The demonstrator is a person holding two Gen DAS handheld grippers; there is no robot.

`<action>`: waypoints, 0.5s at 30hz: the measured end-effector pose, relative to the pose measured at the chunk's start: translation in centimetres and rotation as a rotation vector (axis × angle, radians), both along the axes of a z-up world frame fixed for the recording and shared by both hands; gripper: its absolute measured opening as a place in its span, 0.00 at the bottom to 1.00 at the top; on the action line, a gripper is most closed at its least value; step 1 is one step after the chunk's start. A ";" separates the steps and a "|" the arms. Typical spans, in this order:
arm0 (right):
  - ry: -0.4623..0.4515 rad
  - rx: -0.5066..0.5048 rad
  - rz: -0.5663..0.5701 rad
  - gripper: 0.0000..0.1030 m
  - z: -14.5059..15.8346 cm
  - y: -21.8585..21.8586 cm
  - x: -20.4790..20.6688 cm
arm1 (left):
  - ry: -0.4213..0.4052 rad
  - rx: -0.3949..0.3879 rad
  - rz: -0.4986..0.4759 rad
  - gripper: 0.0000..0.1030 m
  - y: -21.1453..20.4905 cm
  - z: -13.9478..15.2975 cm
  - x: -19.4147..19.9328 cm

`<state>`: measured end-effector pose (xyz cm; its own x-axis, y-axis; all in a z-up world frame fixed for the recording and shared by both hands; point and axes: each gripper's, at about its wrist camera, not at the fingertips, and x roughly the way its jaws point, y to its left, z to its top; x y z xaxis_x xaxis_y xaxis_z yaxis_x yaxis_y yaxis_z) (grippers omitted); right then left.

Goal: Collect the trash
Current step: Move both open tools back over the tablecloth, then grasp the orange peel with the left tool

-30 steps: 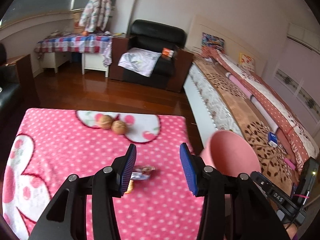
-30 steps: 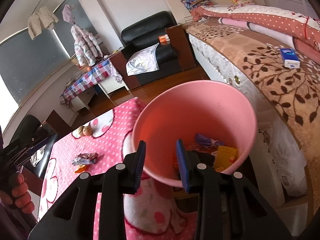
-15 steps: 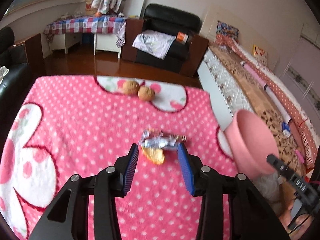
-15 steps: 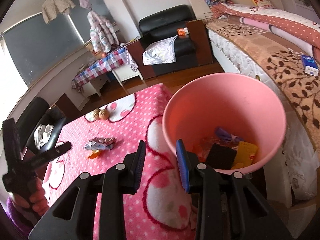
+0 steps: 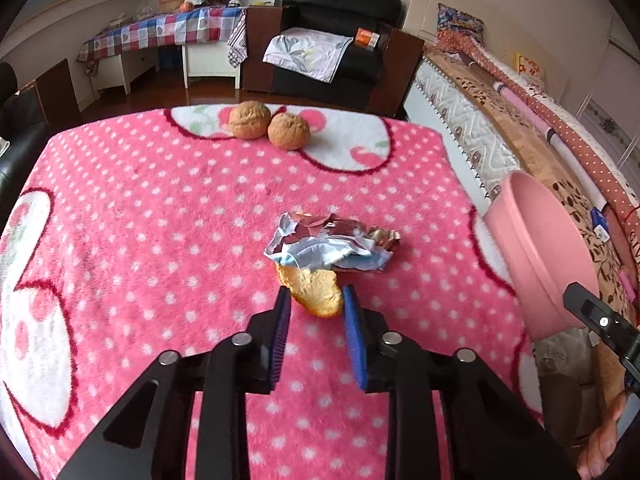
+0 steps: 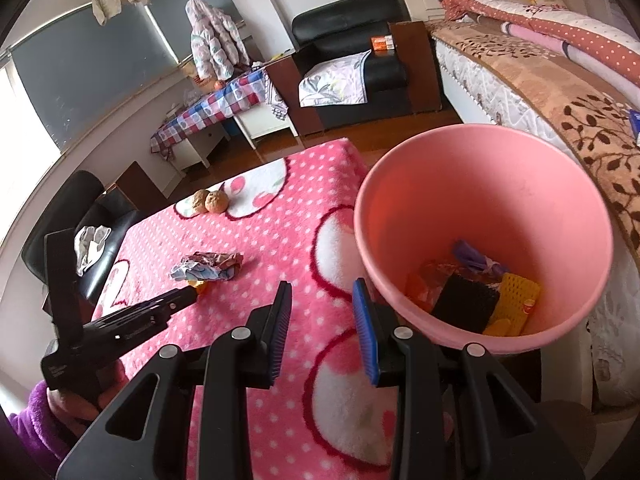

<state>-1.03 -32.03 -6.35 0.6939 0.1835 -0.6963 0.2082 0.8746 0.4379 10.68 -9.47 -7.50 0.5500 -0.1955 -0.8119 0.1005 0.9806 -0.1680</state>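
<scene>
A piece of orange peel [image 5: 310, 284] lies on the pink dotted blanket [image 5: 160, 240], against a crumpled foil wrapper [image 5: 332, 244]. My left gripper [image 5: 315, 294] is low over the blanket, its jaws closing on the peel, and both blue pads touch its sides. In the right wrist view the left gripper [image 6: 194, 294] reaches in from the left to the wrapper [image 6: 208, 266]. A pink bin [image 6: 400, 184] holding several scraps stands at the blanket's right edge. Just left of its wall my right gripper [image 6: 320, 284] hovers, open and holding nothing.
Two walnuts [image 5: 268, 124] sit at the blanket's far edge. A bed [image 5: 520, 120] runs along the right behind the bin [image 5: 536, 256]. A black armchair [image 5: 340, 40] and a checked table [image 5: 160, 32] stand across the wooden floor. A hand in a purple sleeve [image 6: 36, 420] holds the left gripper.
My left gripper came down to the blanket and its jaws narrowed around the peel. The right gripper swung left, so the bin now sits right of its fingers instead of behind them.
</scene>
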 end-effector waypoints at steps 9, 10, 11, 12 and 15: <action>-0.002 -0.005 0.117 0.31 0.3 2.8 2.5 | -0.010 -0.021 -0.016 0.13 1.3 0.6 -0.6; -0.006 0.000 0.140 0.31 0.3 3.3 2.9 | -0.012 -0.023 -0.016 0.13 1.6 0.7 -0.8; -0.011 0.007 0.168 0.31 0.4 3.8 3.3 | -0.012 -0.026 -0.016 0.12 1.8 0.9 -0.9; -0.017 0.012 0.192 0.31 0.5 4.3 3.7 | -0.012 -0.034 -0.015 0.12 2.2 1.0 -1.1; -0.034 0.028 0.293 0.31 0.7 6.6 4.9 | -0.014 -0.049 -0.008 0.12 3.3 1.3 -1.7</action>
